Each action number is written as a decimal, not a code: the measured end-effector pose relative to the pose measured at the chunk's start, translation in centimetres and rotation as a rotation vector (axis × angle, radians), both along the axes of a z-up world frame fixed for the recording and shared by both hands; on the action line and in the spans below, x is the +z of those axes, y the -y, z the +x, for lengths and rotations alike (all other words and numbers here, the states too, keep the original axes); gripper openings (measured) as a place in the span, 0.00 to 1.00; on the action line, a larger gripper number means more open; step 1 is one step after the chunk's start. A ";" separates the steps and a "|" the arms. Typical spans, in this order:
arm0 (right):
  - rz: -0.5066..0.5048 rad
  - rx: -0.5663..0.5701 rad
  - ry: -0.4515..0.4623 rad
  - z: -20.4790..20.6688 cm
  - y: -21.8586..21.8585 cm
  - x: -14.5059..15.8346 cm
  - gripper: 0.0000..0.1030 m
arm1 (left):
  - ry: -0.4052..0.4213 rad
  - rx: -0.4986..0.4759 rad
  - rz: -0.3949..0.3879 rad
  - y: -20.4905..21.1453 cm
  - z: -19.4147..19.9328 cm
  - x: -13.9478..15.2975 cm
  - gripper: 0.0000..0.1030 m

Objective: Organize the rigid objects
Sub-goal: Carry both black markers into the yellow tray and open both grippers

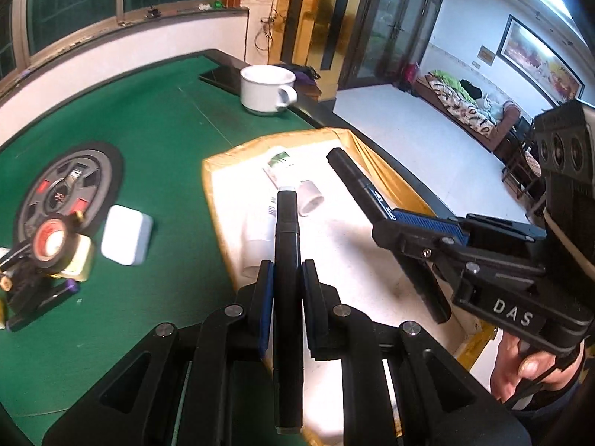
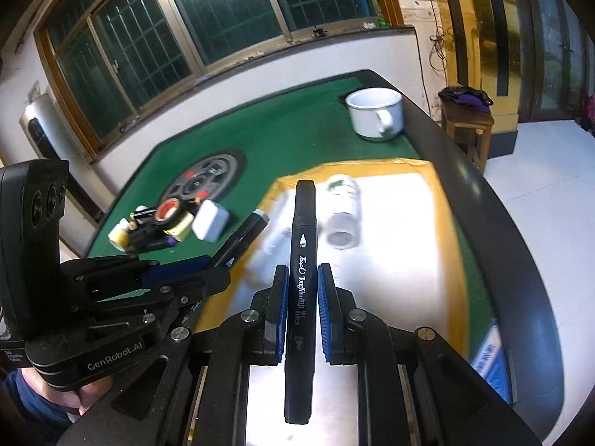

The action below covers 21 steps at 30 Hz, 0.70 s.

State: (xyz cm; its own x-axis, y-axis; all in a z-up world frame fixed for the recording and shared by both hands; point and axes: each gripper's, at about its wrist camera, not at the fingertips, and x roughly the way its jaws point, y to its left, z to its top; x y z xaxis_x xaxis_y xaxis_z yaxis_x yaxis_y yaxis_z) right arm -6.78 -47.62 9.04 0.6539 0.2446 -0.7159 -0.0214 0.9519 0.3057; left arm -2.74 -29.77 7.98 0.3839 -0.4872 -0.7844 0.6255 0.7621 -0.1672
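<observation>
From the left wrist view, I see my left gripper (image 1: pixel 286 271) clamped on a black marker with a grey end cap (image 1: pixel 287 245). Its long axis runs straight forward between the fingers, over the yellow-rimmed white tray (image 1: pixel 223 163).

From the right wrist view, my right gripper (image 2: pixel 302 278) squeezes a black art marker with white lettering (image 2: pixel 303 260), which also points forward along the fingers, above the same tray.
</observation>
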 end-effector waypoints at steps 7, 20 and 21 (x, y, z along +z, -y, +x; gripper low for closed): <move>-0.033 0.003 -0.090 1.2 2.5 -1.3 0.13 | -0.045 -0.011 0.013 1.9 0.4 -0.9 0.12; -0.107 0.044 -0.193 4.8 3.7 -2.0 0.13 | -0.089 0.039 0.074 3.7 1.4 -2.6 0.12; -0.115 0.051 -0.197 5.1 3.7 -2.0 0.13 | -0.091 0.041 0.077 3.8 1.4 -2.6 0.12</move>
State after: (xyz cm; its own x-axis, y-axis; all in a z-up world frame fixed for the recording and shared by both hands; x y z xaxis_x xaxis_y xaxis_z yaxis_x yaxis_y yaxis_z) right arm -1.69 -51.28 7.08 0.4877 0.1834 -0.8535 -0.0208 0.9799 0.1986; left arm -1.37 -33.53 5.36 0.3281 -0.4094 -0.8513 0.5782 0.7997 -0.1618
